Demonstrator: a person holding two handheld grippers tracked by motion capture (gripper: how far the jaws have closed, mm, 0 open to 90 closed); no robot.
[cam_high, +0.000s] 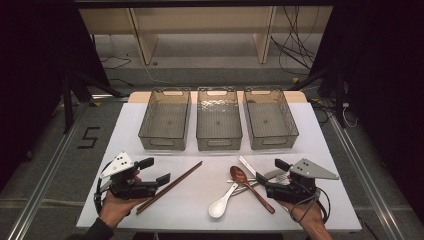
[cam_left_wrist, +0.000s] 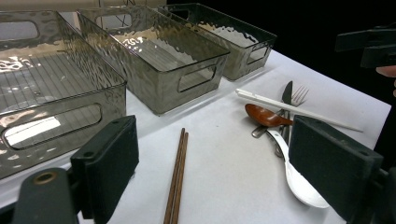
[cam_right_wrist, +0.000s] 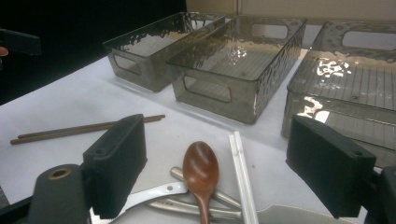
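Observation:
A pair of brown chopsticks (cam_high: 170, 186) lies slanted on the white table (cam_high: 200, 215), left of centre. Just left of it, my left gripper (cam_high: 156, 170) stands open and holds nothing; in the left gripper view the chopsticks (cam_left_wrist: 177, 177) run between its black jaws, untouched. At the right lies a pile of cutlery: a wooden spoon (cam_high: 250, 187), a white spoon (cam_high: 222, 202), white chopsticks (cam_high: 247, 165) and a metal fork and knife (cam_high: 274, 176). My right gripper (cam_high: 270, 171) is open over the pile's right side, with the wooden spoon (cam_right_wrist: 201, 168) and white chopsticks (cam_right_wrist: 243, 177) lying beneath its jaws.
Three clear grey bins stand in a row at the back of the table: left (cam_high: 165, 120), middle (cam_high: 218, 120), right (cam_high: 270, 119). All three look empty. Bare tabletop lies between the bins and the cutlery. Dark floor and cables surround the table.

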